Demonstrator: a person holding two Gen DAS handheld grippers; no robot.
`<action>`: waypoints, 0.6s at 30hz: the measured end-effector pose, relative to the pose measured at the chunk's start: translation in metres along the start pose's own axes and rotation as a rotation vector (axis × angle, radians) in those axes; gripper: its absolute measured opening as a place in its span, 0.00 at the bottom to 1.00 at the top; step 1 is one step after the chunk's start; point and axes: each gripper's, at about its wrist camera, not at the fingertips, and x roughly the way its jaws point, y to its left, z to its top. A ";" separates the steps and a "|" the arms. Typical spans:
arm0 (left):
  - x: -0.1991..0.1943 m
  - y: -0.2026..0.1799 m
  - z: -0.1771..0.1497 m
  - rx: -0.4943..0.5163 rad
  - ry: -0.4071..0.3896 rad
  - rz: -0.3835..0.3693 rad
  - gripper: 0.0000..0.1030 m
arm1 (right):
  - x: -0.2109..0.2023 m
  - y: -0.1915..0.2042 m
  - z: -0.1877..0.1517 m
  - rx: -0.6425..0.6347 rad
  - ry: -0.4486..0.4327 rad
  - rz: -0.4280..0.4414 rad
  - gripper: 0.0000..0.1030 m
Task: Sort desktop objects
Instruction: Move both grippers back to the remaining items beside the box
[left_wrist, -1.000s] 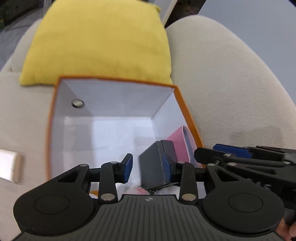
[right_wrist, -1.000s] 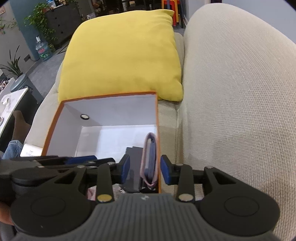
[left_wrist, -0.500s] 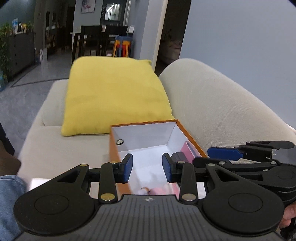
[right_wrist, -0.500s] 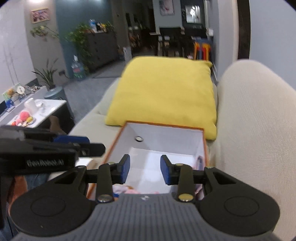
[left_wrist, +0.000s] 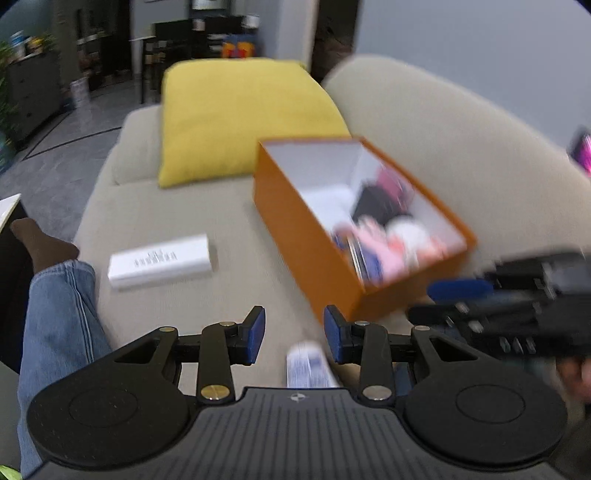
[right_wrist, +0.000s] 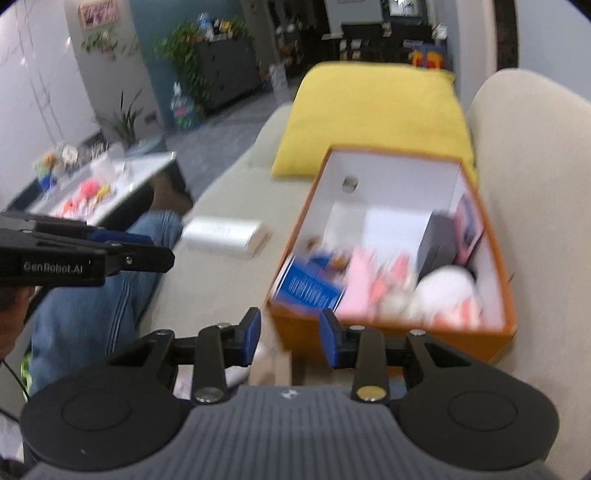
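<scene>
Matt orange cardboard box (left_wrist: 303, 236) with smooth white lining sits on the sofa's (left_wrist: 177, 302) coarse beige cloth.

Right gripper (right_wrist: 290, 338) is hanging over the sofa (right_wrist: 221, 280) at the near corner of the orange box (right_wrist: 399, 341), jaws parted, nothing between them. Box is sitting against the backrest, holding a blue carton (right_wrist: 310, 286), pink items (blurred), a white round thing (right_wrist: 445, 288) and a dark box (right_wrist: 437, 242). White box (right_wrist: 225, 234) is lying on the seat left of it, apart. Yellow cushion (right_wrist: 376, 118) is resting behind. Left gripper (right_wrist: 147, 247) is poking in from the left edge, above a leg in jeans (right_wrist: 92, 310).
</scene>
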 end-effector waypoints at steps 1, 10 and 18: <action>0.002 -0.002 -0.008 0.018 0.018 -0.009 0.38 | 0.004 0.002 -0.005 -0.005 0.018 0.001 0.36; 0.012 -0.018 -0.062 0.198 0.093 -0.010 0.47 | 0.035 0.027 -0.025 -0.110 0.140 -0.042 0.38; 0.034 -0.034 -0.078 0.390 0.120 0.003 0.47 | 0.074 0.037 -0.018 -0.191 0.275 -0.057 0.50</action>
